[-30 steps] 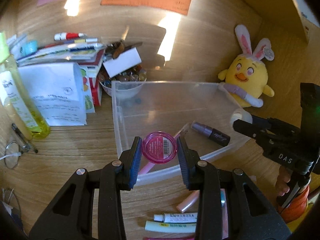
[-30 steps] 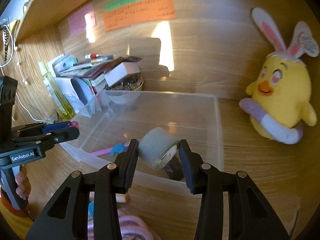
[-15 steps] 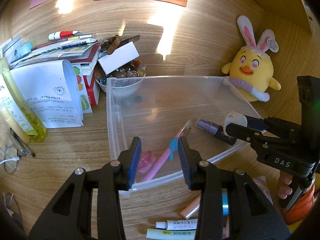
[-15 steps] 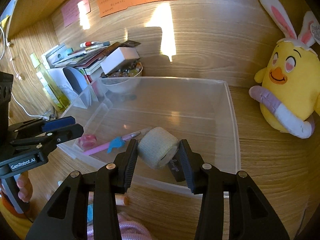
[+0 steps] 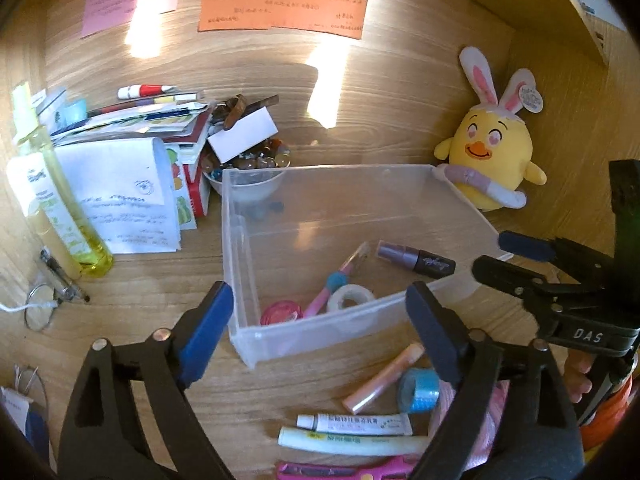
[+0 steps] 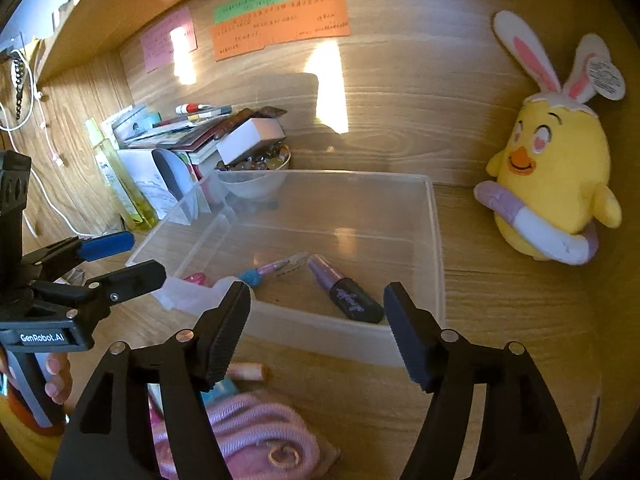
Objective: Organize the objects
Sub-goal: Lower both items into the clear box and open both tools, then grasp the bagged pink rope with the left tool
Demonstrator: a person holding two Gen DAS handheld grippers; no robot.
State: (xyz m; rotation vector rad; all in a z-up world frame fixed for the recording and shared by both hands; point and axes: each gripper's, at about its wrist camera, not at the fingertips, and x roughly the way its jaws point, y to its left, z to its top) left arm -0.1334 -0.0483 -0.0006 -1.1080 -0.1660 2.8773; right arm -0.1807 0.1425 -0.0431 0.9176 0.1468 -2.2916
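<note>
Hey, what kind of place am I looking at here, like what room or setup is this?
Most likely a home study desk set in a wooden alcove. Handwritten sticky notes are stuck on the back panel, a stack of papers and booklets sits at the left, and a plush chick stands beside a clear plastic bin of small items.

wooden desk (image 5: pixel 160 280), sunlit back panel (image 5: pixel 400 92)

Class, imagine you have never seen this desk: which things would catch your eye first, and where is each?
Most striking is the yellow chick plush with rabbit ears, sitting against the back wall to the right of the clear plastic bin. The bin, mid-desk, holds a white tape roll and a purple tube. An orange note is stuck on the wall above.
</note>
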